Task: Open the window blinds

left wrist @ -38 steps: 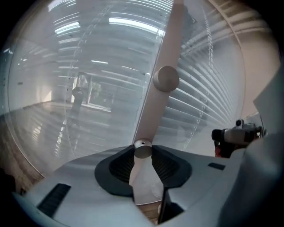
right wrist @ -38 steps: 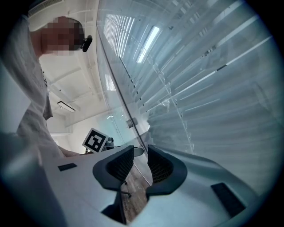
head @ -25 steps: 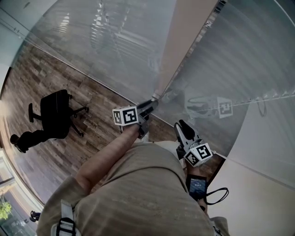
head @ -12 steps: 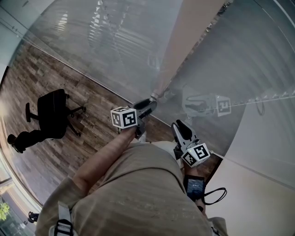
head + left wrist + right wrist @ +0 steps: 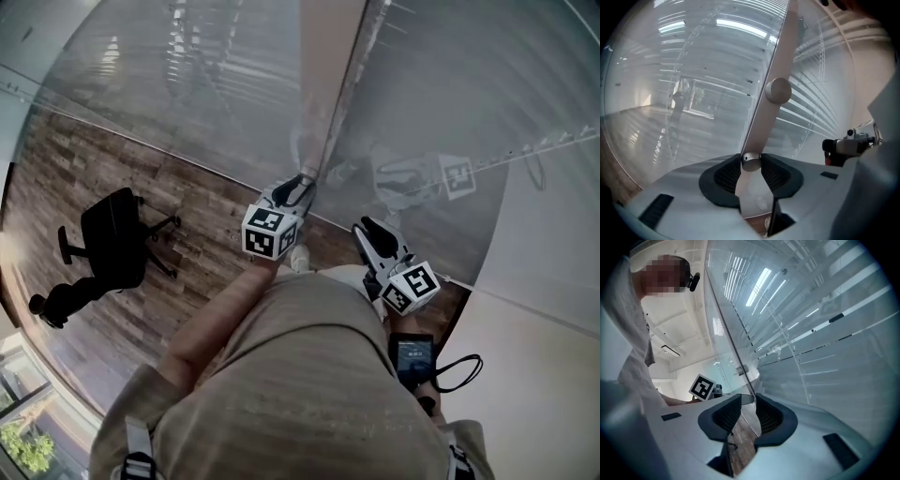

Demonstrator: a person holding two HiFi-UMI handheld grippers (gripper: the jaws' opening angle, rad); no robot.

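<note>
Rolled since earlier, left gripper (image 5: pixel 300 185) is closing its jaws on the knob (image 5: pixel 751 161) to tilt the blinds (image 5: pixel 820 112); right gripper (image 5: pixel 366 228) is idling, released.

White horizontal window blinds (image 5: pixel 825 108) hanging lowered behind glass on both sides of a beige upright post (image 5: pixel 780 61), slats lying level, thin cords running down across them, round metal upper knob (image 5: pixel 778 90) sitting on the post, smaller lower knob (image 5: pixel 751 161) sitting beneath it.

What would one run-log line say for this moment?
left gripper: jaws just closing on blind knob | right gripper: open, empty | blinds: lowered
</note>
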